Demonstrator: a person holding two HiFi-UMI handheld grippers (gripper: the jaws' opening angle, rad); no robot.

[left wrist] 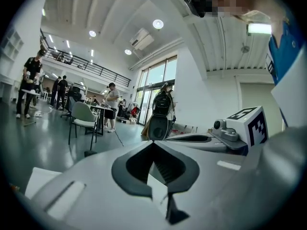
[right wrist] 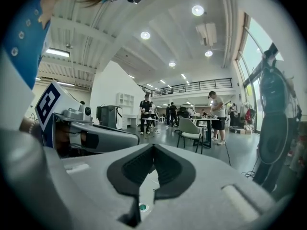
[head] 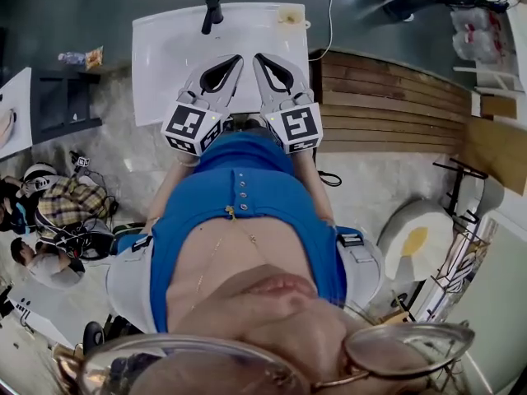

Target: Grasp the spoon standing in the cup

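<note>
My left gripper point(head: 237, 58) and my right gripper point(head: 257, 57) sit side by side just in front of my blue shirt point(head: 247, 196), tips nearly touching each other and pointing away from me over the near edge of a white table point(head: 165, 64). In the left gripper view, the left gripper point(left wrist: 153, 143) has its jaws pressed together at the tip with nothing between them. The right gripper view shows the right gripper point(right wrist: 153, 146) the same way, tips met and empty. At the far edge of the table stands a dark upright object point(head: 212, 11). It may be the cup with the spoon, but it is too small for me to tell. It is well apart from both grippers. A yellowish patch point(head: 288, 15) lies to its right. Wooden boards point(head: 387, 97) adjoin the table's right side. Beyond the left gripper's tip, a chair point(left wrist: 82, 116) stands in an open hall.
</note>
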